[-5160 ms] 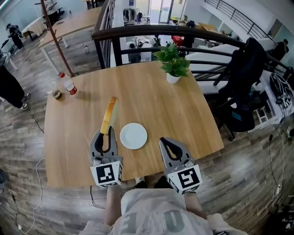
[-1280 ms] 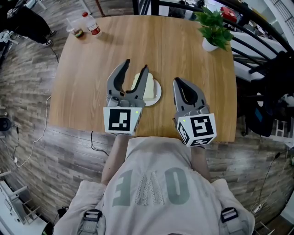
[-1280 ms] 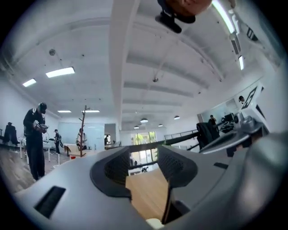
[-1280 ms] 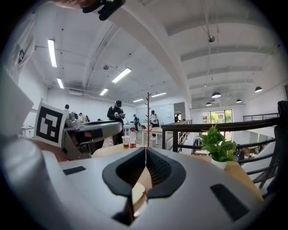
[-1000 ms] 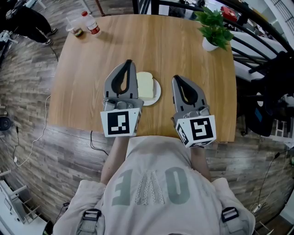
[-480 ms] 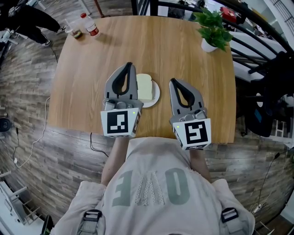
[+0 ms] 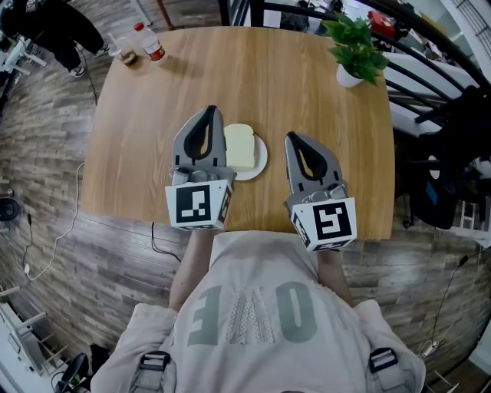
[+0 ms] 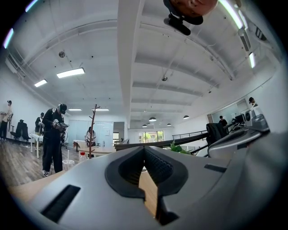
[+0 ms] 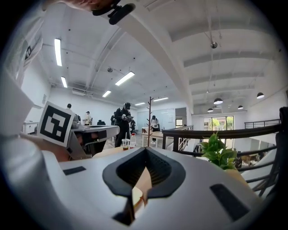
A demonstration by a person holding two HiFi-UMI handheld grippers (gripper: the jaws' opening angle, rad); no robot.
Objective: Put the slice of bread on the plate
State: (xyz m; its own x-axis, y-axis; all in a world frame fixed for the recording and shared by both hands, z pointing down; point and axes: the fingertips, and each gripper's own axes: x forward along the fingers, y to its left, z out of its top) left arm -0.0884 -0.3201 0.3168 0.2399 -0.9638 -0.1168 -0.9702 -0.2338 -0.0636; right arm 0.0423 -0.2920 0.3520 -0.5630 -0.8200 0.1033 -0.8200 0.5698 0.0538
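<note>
A pale slice of bread (image 7: 239,146) lies flat on the small white plate (image 7: 261,163), near the front of the wooden table (image 7: 307,92). My left gripper (image 7: 209,111) hovers just left of the plate with its jaws together and nothing between them. My right gripper (image 7: 294,138) is to the right of the plate, also shut and empty. The left gripper view shows that gripper (image 8: 144,149) with its pads meeting and only table wood behind. The right gripper view shows the same for the right gripper (image 9: 145,150), and the left gripper's marker cube (image 9: 56,123) at its left.
A potted plant (image 7: 354,42) stands at the table's far right corner. A red-capped bottle (image 7: 152,42) and a cup (image 7: 126,54) stand at the far left corner. A dark railing runs behind the table, a chair with a black jacket (image 7: 460,153) is at the right, and a person (image 7: 54,23) stands at the far left.
Five seconds ago the left gripper held the bread and the plate was bare. Just over a second ago its jaws stood open beside the bread lying on the plate; they have since shut. The right gripper kept still.
</note>
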